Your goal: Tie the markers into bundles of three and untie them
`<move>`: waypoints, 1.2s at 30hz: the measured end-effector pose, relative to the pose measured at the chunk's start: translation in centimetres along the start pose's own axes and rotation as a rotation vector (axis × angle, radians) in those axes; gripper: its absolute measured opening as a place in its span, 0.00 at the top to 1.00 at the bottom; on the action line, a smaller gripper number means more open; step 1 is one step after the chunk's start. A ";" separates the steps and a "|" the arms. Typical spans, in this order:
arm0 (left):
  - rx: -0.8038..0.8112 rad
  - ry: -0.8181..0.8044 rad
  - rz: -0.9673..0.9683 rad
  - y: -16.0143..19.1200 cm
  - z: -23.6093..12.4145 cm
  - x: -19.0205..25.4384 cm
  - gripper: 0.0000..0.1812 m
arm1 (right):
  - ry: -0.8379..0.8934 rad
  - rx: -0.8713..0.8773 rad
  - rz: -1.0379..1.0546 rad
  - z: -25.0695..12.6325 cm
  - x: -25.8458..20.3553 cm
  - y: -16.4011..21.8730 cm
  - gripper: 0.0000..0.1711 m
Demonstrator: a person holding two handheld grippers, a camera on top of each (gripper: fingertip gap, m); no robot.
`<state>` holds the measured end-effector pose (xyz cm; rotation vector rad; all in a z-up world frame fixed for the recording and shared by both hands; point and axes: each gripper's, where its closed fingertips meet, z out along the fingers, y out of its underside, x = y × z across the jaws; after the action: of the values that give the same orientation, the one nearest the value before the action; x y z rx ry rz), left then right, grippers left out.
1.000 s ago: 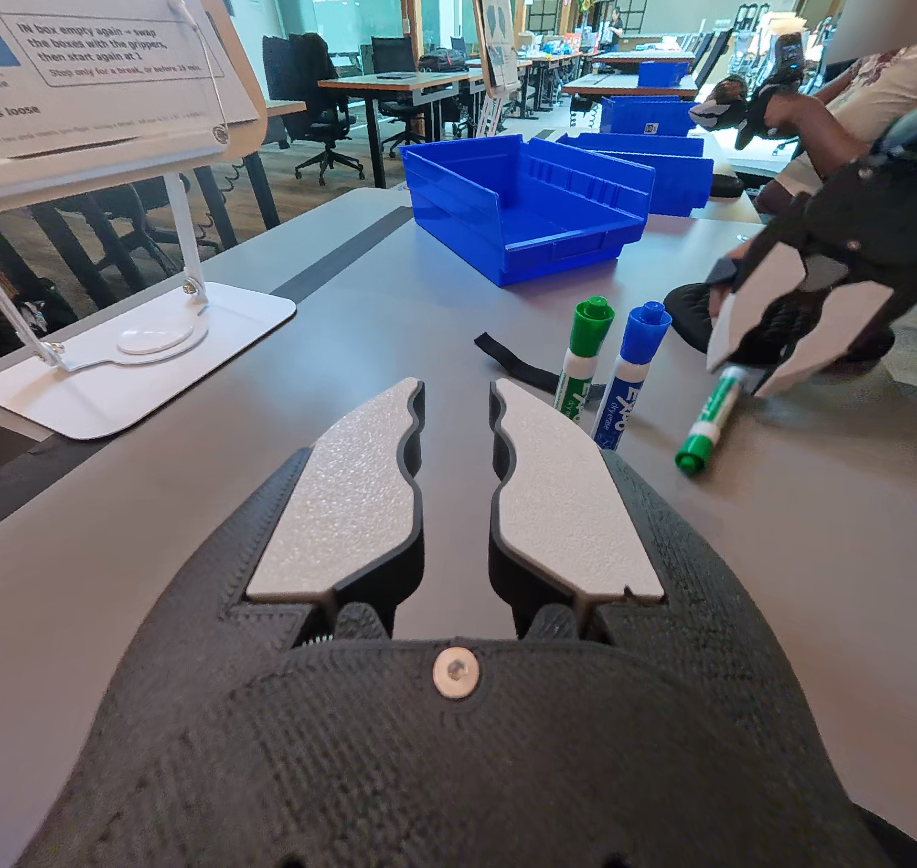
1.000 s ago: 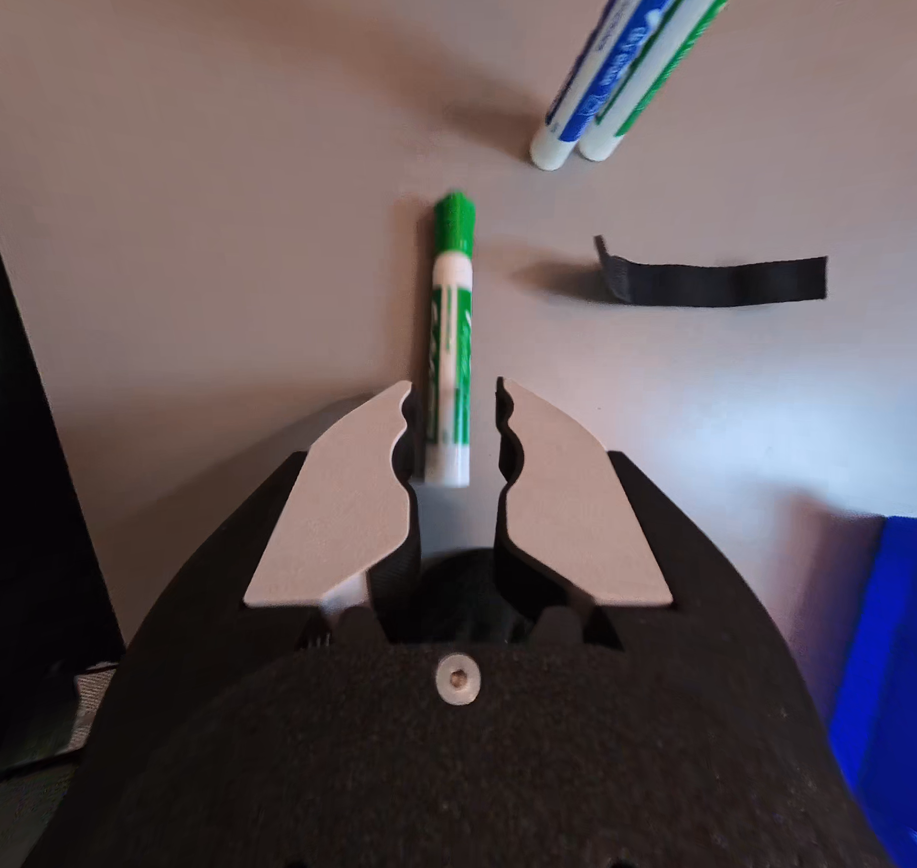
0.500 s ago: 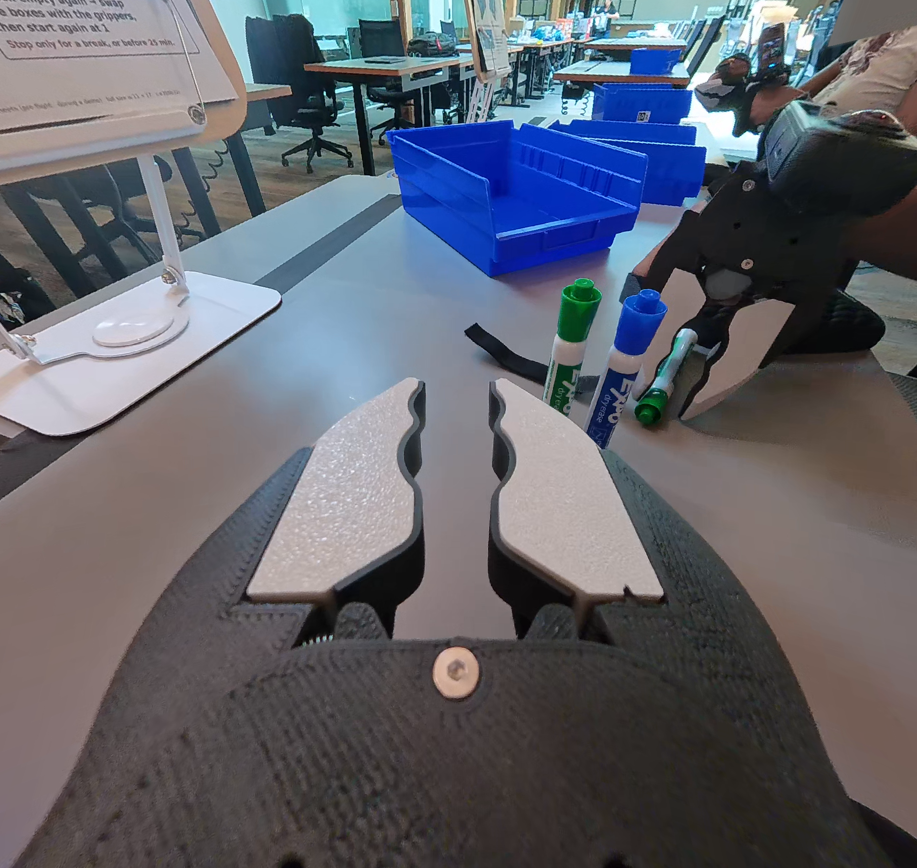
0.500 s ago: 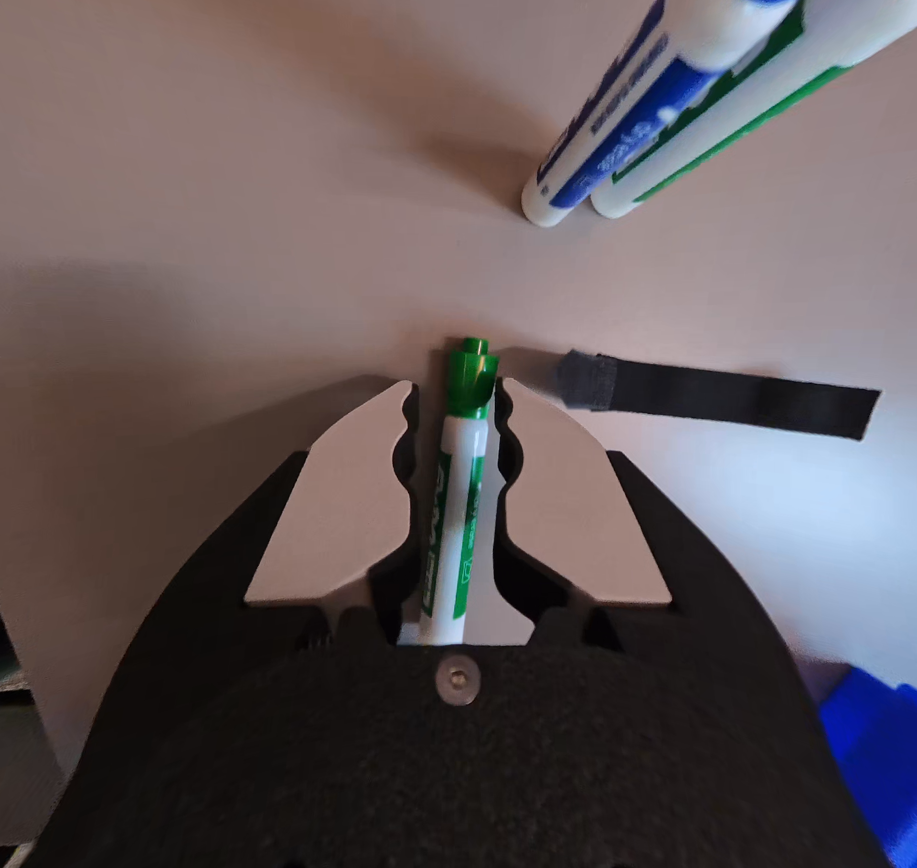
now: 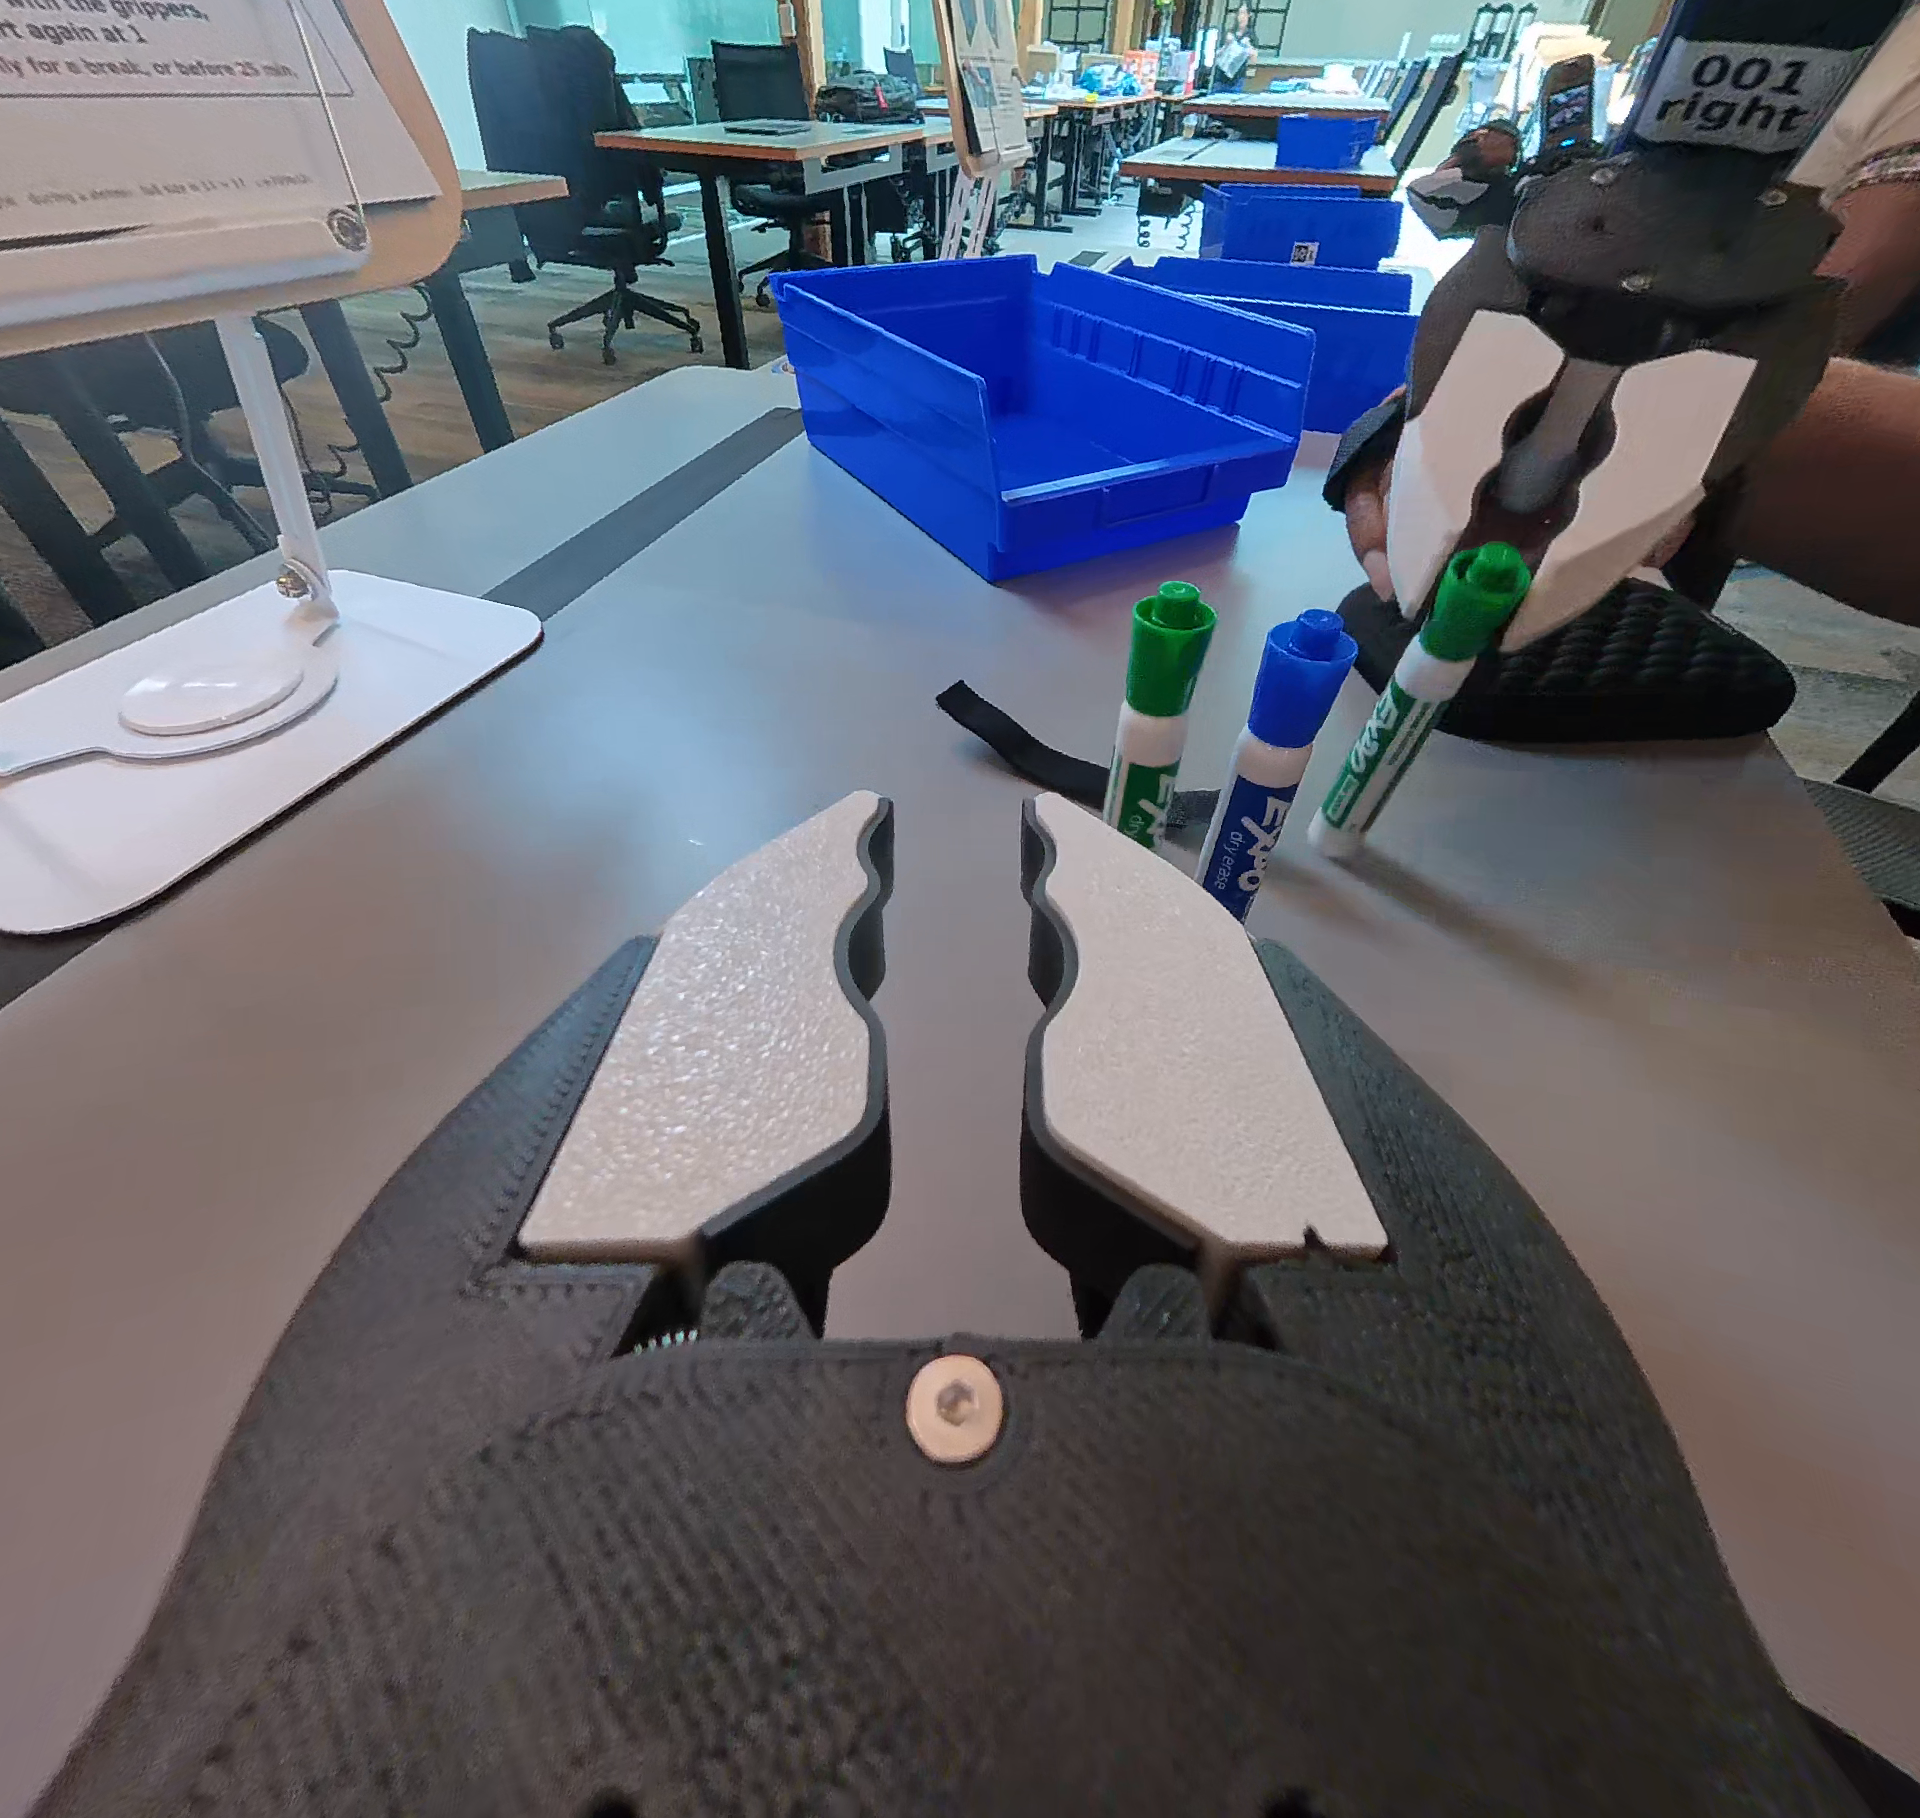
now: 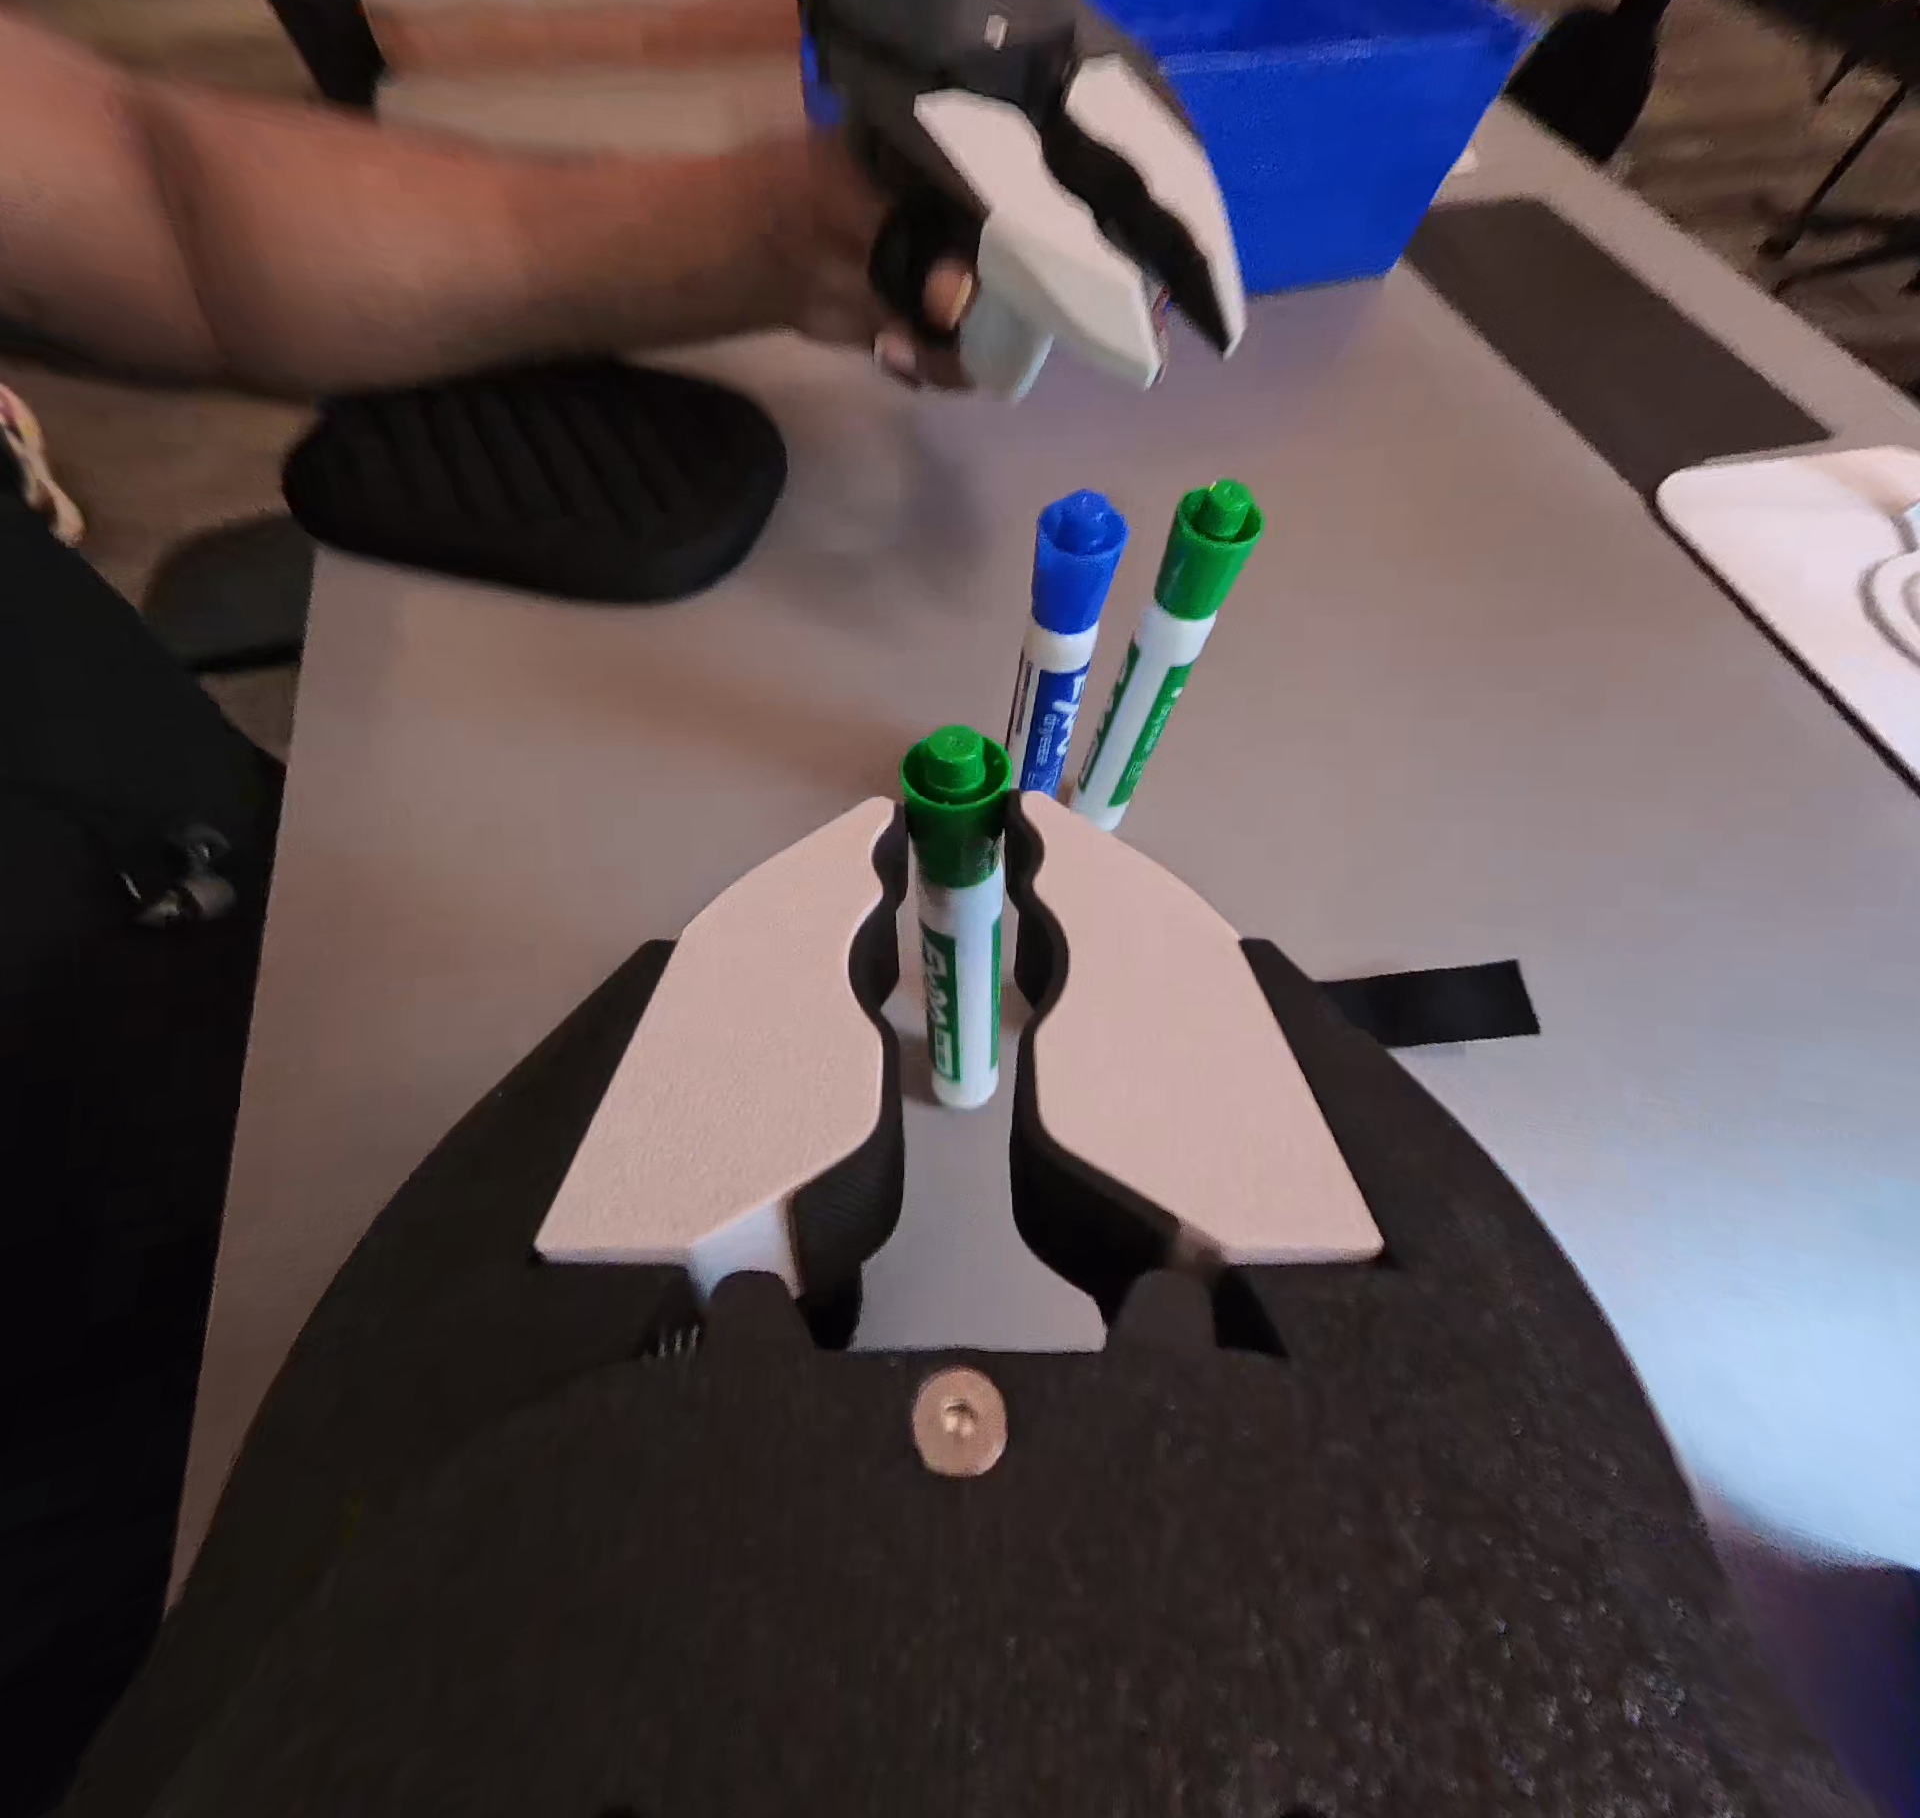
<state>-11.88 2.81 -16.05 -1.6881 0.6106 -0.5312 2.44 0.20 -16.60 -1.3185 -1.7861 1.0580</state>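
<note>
Noted a grey table [image 5: 727,708] carrying everything. Found a blue bin [image 5: 1101,521] toward its far edge, open side up. Saw a white stand base [image 5: 364,688] at the left edge and a ribbed black pad [image 5: 1621,667] overhanging the right edge, both as the left wrist view gave them.

Caught the left gripper [image 5: 956,812] held above the bare middle of the table, fingers parted with nothing between them. Found the right gripper [image 6: 956,812] clenched on the cap of a green marker [image 6: 961,937] — tilted, cap uppermost, flat end down at the table surface.

Spotted two more near the middle, just beside the held one: a blue marker [image 5: 1283,729] and a second green marker [image 5: 1153,719], upright, side by side, caps up. Made out a black strap [image 5: 1018,740] lying flat behind that pair — loose, wrapped round nothing.
</note>
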 end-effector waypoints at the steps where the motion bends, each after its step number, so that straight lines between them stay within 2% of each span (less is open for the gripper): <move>1: -0.002 0.002 0.002 0.0 0.0 0.1 0.87 | 0.007 0.050 0.001 -0.3 0.0 -0.3 0.90; 4: -0.003 0.007 -0.002 0.1 0.1 0.1 0.87 | 0.031 0.125 0.004 -1.1 -0.1 -0.5 0.90; 7: -0.002 0.014 -0.007 0.2 0.2 0.2 0.87 | 0.035 0.122 0.020 -0.9 -0.3 0.5 0.90; 15: 0.003 0.031 0.007 0.0 0.3 0.8 0.87 | 0.026 0.146 0.028 -1.1 -0.5 0.6 0.90; 20: -0.011 0.045 0.015 0.0 0.5 1.3 0.89 | 0.026 0.201 0.038 -1.5 0.0 -0.5 0.90; 29: 0.010 0.057 -0.010 -0.1 0.3 1.3 0.97 | 0.103 0.318 -0.007 -2.2 2.9 -3.7 0.90; 36: -0.017 0.071 0.019 0.5 0.8 1.8 0.97 | 0.174 0.390 -0.013 -2.6 7.3 -5.3 0.90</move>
<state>-10.04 2.16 -16.65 -1.6835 0.6833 -0.5756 0.49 6.97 -10.39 -1.1177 -1.3737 1.1751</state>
